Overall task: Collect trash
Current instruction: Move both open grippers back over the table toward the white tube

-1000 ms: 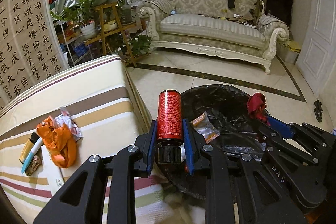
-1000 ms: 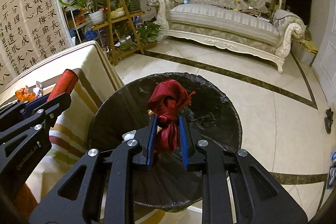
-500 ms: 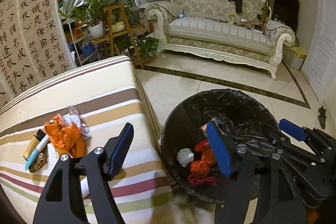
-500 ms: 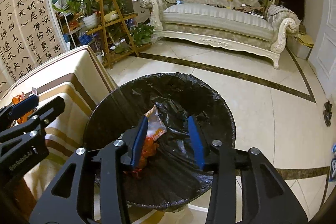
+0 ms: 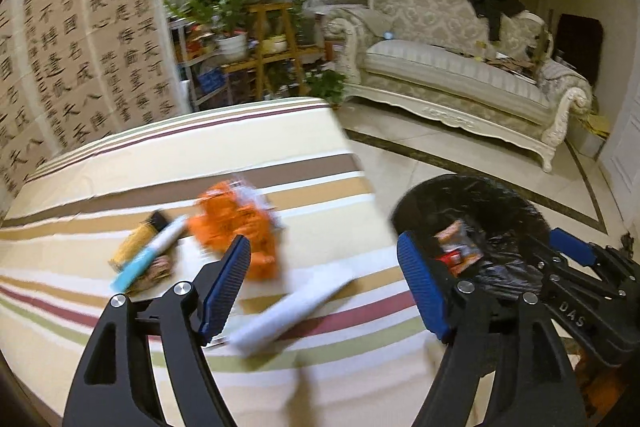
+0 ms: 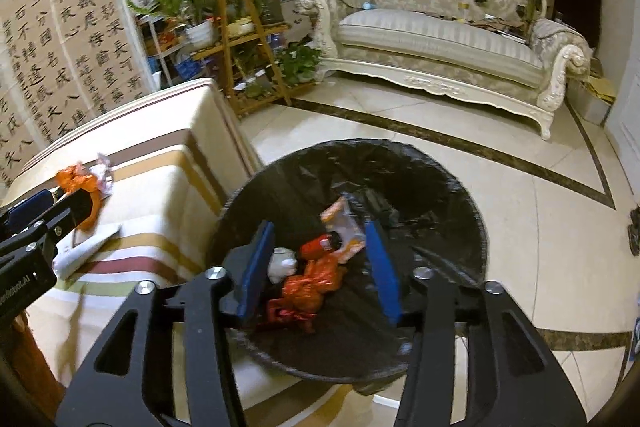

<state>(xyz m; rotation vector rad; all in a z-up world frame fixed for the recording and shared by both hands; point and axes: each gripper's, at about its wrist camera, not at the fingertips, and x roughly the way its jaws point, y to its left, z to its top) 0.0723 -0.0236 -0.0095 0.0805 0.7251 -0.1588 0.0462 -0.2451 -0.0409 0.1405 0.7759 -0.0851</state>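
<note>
**Both grippers empty beside the bin, more trash waiting on the striped table**

Taking the black-lined trash bin (image 6: 460,187) as the landmark: directly above its mouth hangs the right gripper (image 6: 320,267), angled down into it. Its blue pads (image 6: 256,267) are apart and its jaws are opening, with nothing between them; the litter seen through the gap lies at the bottom of the bin, not in the grip. That placement fits a drop: held over the opening so anything let go falls inside.

In the bin, from nearest the camera outward, lie a crumpled red-orange wrapper (image 6: 308,287), a small white wad (image 6: 282,263), a red can (image 6: 320,245) on its side, and a clear snack packet with orange print (image 6: 344,223).

To the bin's left, the left gripper (image 5: 324,291) hovers over the striped tablecloth (image 5: 200,155), tilted down at the table. Its jaws are opening too, the pads well apart and gripping nothing. The wide gap seems meant for the next pickup, since the table's pieces vary in bulk.

On the table, left of the bin and going outward, are a white rolled paper or tube (image 5: 288,307), blurred, just below the left gripper's gap; then an orange crumpled bag (image 5: 236,223) with a silvery wrapper (image 5: 252,191) touching its far side; then, further left, a light-blue-tipped pen (image 5: 148,259) lying across a yellow and black item (image 5: 138,239) and a brownish scrap (image 5: 156,271).

Beyond the bin stand a plant shelf (image 6: 240,39) and a sofa (image 6: 440,43).
</note>
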